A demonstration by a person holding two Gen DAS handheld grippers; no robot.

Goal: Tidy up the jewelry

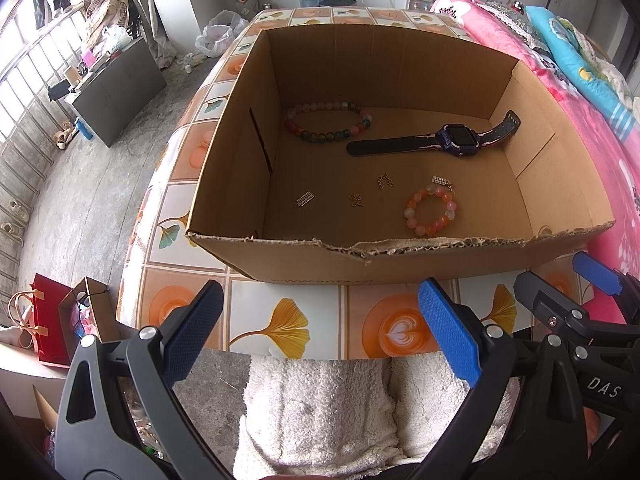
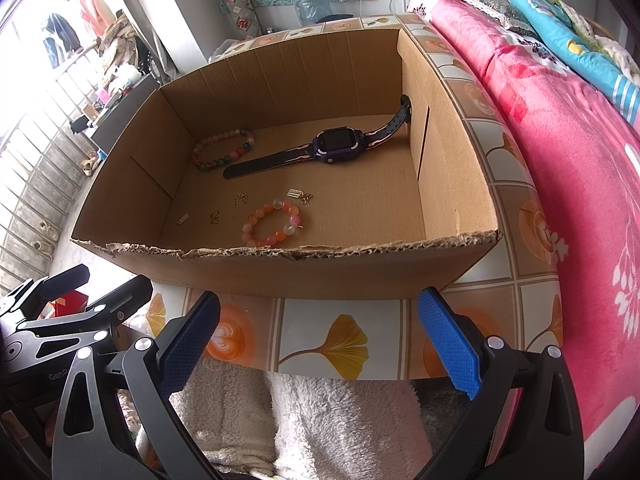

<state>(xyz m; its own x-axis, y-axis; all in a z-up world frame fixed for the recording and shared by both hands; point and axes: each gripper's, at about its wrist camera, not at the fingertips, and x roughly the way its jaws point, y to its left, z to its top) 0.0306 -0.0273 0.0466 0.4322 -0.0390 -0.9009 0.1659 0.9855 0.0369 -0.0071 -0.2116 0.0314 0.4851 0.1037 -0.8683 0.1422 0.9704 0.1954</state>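
Both sets of jaws gape wide, holding nothing, short of the cardboard box (image 1: 280,256) on the counter (image 1: 320,320). Ahead of them inside, from left: multicoloured bead bracelet (image 1: 326,120), small charms (image 1: 356,199), orange bracelet (image 1: 431,210), purple watch (image 1: 460,140).

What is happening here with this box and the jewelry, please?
A person holds two grippers, both open and empty, in front of a cardboard box on a tiled table. Nothing is grasped yet. Inside the box lie a watch, a multicoloured bead bracelet, a smaller orange bead bracelet and a few small metal charms. The left gripper and right gripper hover outside the box's near wall.
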